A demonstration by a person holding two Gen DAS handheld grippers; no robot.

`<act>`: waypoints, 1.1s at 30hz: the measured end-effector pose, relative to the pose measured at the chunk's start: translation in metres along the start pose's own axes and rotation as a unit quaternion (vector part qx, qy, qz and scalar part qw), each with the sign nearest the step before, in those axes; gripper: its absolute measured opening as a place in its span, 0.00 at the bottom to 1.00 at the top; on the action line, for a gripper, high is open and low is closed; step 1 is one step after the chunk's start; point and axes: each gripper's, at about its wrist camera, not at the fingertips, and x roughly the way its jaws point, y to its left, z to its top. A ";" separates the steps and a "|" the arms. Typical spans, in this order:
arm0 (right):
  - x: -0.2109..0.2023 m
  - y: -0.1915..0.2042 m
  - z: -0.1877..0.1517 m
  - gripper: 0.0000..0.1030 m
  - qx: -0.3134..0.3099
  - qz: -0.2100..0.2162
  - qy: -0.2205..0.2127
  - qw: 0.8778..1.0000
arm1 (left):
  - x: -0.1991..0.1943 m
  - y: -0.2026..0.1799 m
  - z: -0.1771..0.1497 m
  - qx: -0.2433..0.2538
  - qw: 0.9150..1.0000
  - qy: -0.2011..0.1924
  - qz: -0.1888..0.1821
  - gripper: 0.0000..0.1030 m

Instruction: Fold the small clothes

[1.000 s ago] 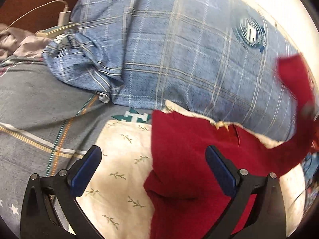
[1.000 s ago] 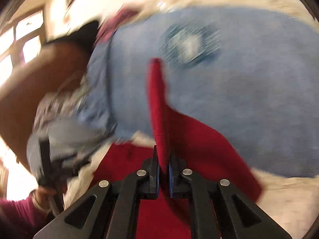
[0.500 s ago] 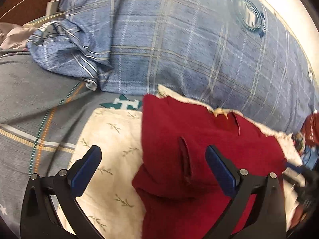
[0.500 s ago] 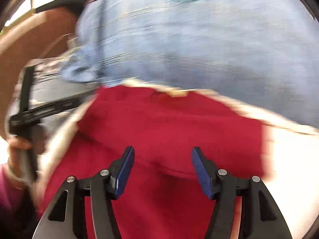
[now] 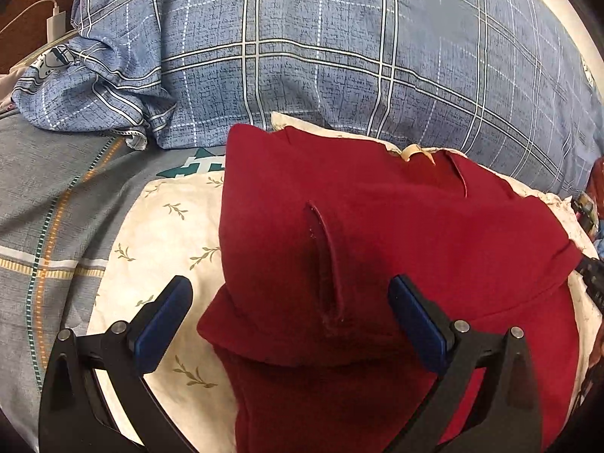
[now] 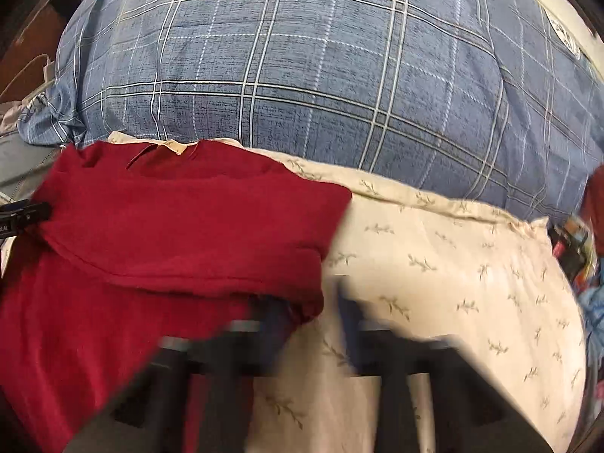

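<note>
Two close wrist fisheyes look forward over a red garment point(image 5: 377, 249) toward a blue plaid pillow point(image 6: 321, 75), shared by both.

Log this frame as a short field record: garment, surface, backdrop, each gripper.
garment: red shirt, one side folded over its middle
surface: cream leaf-print pillow, under the shirt
backdrop: blue plaid pillow behind both
left gripper: open, over the shirt, gripping nothing
right gripper: blurred, fingers apart, at the shirt's right edge
</note>
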 end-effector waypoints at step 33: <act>0.027 0.264 0.070 0.50 -0.041 0.228 0.043 0.972 | -0.041 0.090 0.024 -0.120 0.988 -0.045 0.088 1.00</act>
